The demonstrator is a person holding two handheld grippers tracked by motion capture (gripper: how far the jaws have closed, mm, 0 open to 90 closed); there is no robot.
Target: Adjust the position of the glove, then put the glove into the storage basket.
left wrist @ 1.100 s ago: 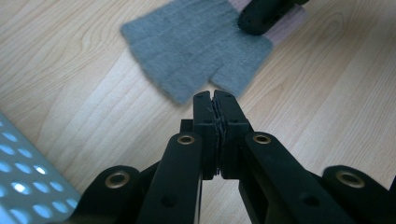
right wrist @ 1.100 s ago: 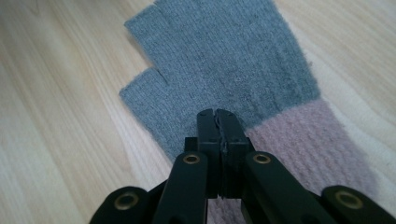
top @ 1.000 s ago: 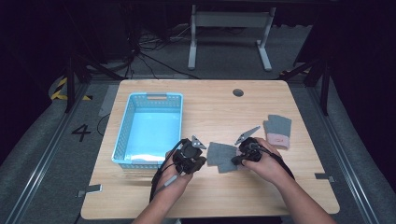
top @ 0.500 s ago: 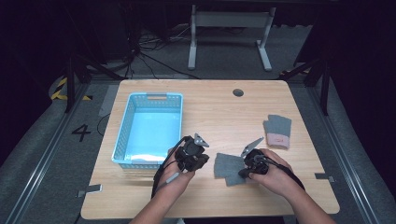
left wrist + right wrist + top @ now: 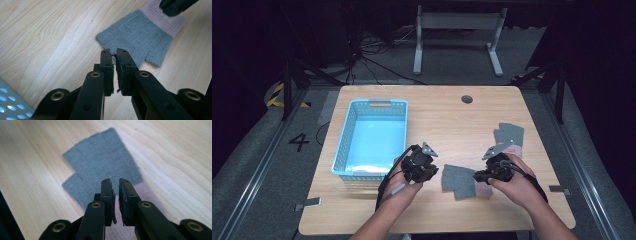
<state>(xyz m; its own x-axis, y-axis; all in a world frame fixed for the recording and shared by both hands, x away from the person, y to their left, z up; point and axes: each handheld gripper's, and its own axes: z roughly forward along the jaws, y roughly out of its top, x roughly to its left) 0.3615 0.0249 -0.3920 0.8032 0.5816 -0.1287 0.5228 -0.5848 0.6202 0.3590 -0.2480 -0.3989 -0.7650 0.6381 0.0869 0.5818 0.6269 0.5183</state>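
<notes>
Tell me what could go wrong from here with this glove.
1. Both grippers, left and right, have just been opening, with nothing between their jaws; the glove lies flat on the table, so a regrab may pinch only the top layer or miss.
2. The gaps are narrow; pads could push the knit and bunch it.
3. The second glove lies close to the right hand, which might drag it.

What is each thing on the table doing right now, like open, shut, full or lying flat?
Grey knitted fingerless glove with pink cuff: flat on table, let go.
Second grey glove: flat, untouched.
Light blue plastic basket: upright, nothing inside.
Left hand-held gripper: jaws just opening, narrow gap, nothing held.
Right hand-held gripper: jaws just opening, nothing held.
</notes>
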